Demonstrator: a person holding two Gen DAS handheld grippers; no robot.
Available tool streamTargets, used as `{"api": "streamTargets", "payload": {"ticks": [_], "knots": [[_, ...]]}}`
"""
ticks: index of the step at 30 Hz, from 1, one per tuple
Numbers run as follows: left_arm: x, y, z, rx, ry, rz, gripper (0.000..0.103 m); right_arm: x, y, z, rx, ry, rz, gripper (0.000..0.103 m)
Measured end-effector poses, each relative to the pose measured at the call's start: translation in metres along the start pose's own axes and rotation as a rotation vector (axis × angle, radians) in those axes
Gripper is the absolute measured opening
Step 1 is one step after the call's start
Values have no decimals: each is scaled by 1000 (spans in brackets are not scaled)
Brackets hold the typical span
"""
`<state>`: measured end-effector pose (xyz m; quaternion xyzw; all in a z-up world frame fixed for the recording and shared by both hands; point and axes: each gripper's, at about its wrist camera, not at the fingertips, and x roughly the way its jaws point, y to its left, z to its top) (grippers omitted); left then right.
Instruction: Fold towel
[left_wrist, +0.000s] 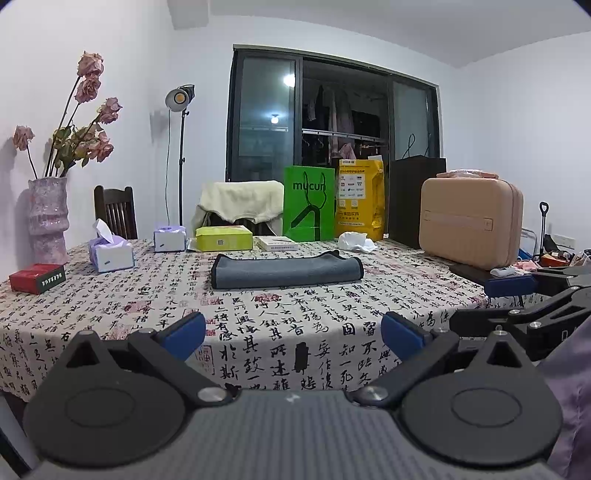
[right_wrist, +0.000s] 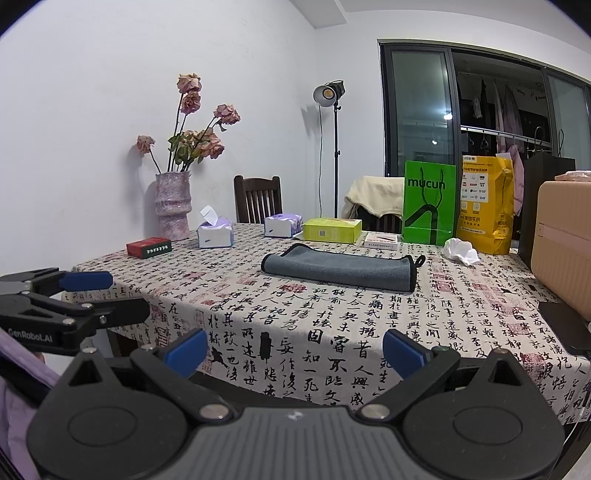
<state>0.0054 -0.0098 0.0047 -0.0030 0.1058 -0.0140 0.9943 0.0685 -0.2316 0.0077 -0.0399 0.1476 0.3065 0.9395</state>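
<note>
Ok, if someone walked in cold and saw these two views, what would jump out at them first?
Probably the tablecloth covered in bold black calligraphy, with the grey towel lying folded at its middle. Next, the bright green bag standing behind the towel, and the dried pink roses in a vase at the table's left. Both grippers, left gripper and right gripper, are open at the near edge.

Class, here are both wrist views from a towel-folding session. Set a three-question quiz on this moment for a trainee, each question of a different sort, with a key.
1. True or false: the left gripper is shut on the grey towel.
2. Multiple choice: what stands directly behind the towel at the table's far edge? A) green bag B) a kettle C) a laptop
3. Fill in: the right gripper is ____, holding nothing.

Key
1. False: its jaws are spread, short of the towel, which lies folded on the tablecloth.
2. A
3. open
</note>
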Motion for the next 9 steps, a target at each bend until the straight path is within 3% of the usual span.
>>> {"api": "streamTargets", "payload": {"ticks": [9], "knots": [[0,1,0,0,-6,-2,103,-1,1,1,-3,-5,-5,101]]}}
